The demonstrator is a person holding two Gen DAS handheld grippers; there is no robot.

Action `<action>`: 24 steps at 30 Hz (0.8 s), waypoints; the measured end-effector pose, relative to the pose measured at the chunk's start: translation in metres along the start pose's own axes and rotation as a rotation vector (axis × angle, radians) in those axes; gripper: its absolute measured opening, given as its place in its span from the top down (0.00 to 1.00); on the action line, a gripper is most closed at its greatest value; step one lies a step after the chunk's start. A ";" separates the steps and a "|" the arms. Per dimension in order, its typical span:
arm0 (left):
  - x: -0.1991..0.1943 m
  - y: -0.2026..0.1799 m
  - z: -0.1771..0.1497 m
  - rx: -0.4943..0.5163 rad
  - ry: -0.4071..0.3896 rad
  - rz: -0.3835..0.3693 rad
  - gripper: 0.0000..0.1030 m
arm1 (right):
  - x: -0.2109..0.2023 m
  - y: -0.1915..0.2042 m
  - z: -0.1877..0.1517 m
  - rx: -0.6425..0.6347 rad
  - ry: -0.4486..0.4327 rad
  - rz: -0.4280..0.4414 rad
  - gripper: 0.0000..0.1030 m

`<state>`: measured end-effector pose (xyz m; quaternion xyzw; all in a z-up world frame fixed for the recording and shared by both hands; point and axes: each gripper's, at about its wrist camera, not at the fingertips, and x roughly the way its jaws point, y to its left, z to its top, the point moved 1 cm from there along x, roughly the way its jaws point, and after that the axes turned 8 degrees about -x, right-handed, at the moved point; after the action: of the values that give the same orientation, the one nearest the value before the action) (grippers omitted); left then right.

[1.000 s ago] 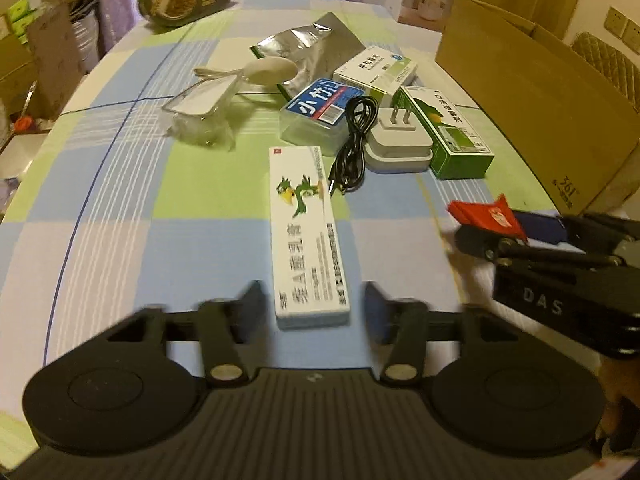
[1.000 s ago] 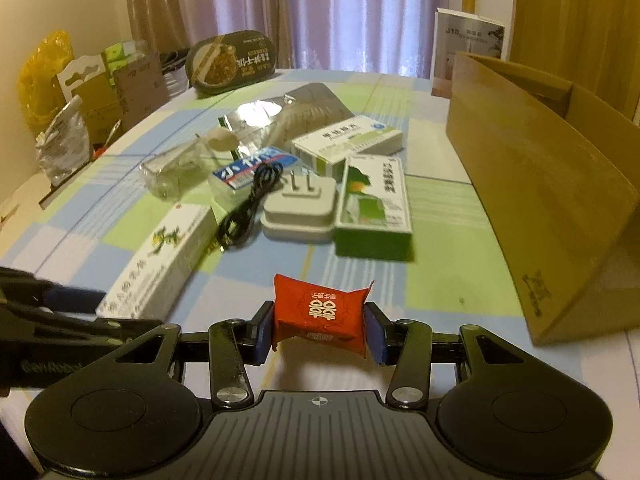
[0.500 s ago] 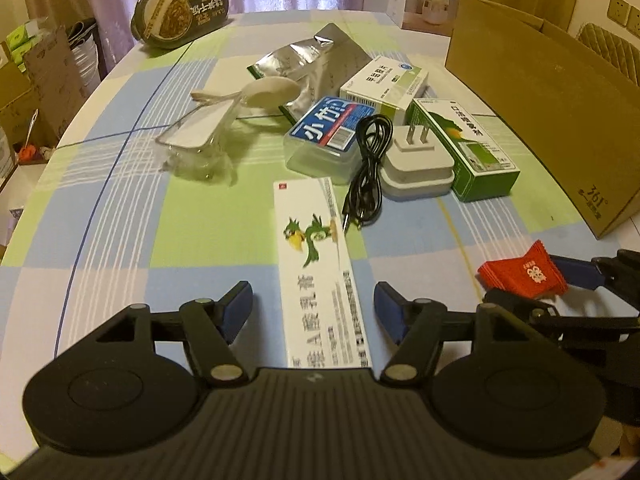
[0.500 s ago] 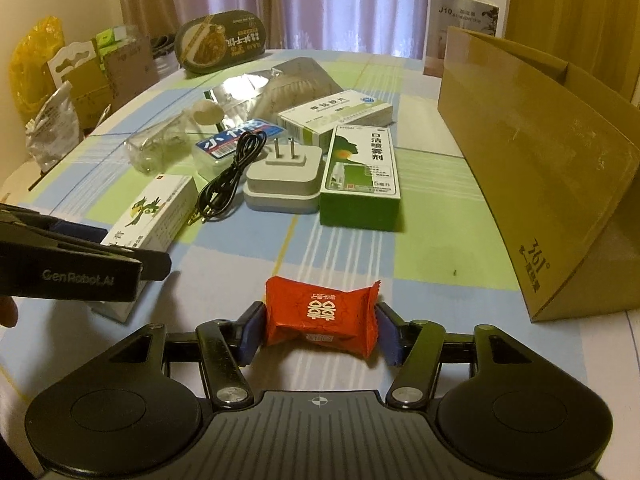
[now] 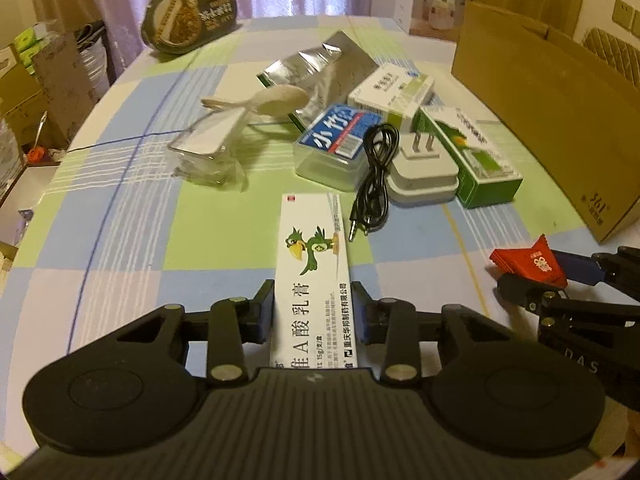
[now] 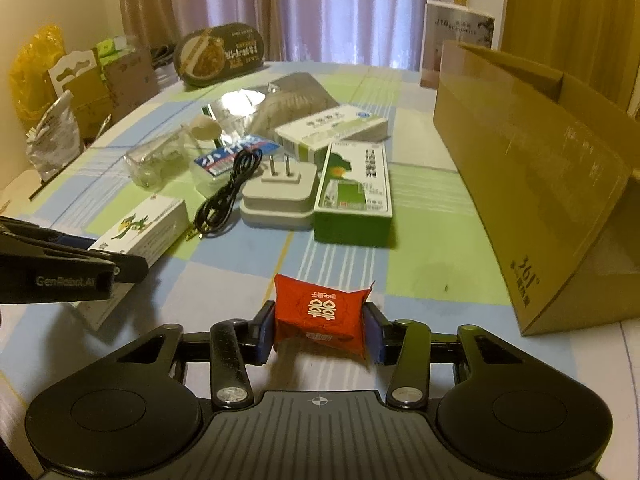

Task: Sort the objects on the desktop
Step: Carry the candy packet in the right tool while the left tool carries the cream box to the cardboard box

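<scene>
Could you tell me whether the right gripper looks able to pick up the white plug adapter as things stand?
Probably not yet. The right gripper is shut on the red candy packet, so its jaws are occupied. The path to the white plug adapter looks clear across bare tablecloth.

A checked cloth (image 5: 132, 216) covered the table; a crinkled silver foil pouch (image 5: 320, 68) gleamed beside clear plastic packaging (image 5: 208, 148), a matt cardboard box (image 6: 532, 184) and a glossy red wrapper (image 6: 320, 310).
</scene>
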<state>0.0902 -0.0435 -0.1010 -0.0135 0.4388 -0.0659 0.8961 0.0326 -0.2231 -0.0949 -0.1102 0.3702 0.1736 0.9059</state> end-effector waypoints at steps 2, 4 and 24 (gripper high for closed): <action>-0.007 0.000 0.000 -0.012 -0.007 -0.001 0.68 | -0.005 0.000 0.003 0.002 -0.015 0.000 0.59; -0.013 0.000 0.000 -0.014 -0.015 -0.001 0.68 | -0.011 -0.001 0.006 0.003 -0.031 -0.002 0.59; -0.079 -0.034 0.036 0.024 -0.155 -0.063 0.68 | -0.077 -0.038 0.046 0.044 -0.226 -0.072 0.59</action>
<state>0.0674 -0.0677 -0.0142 -0.0214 0.3666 -0.0981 0.9250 0.0255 -0.2603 -0.0053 -0.0833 0.2654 0.1440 0.9497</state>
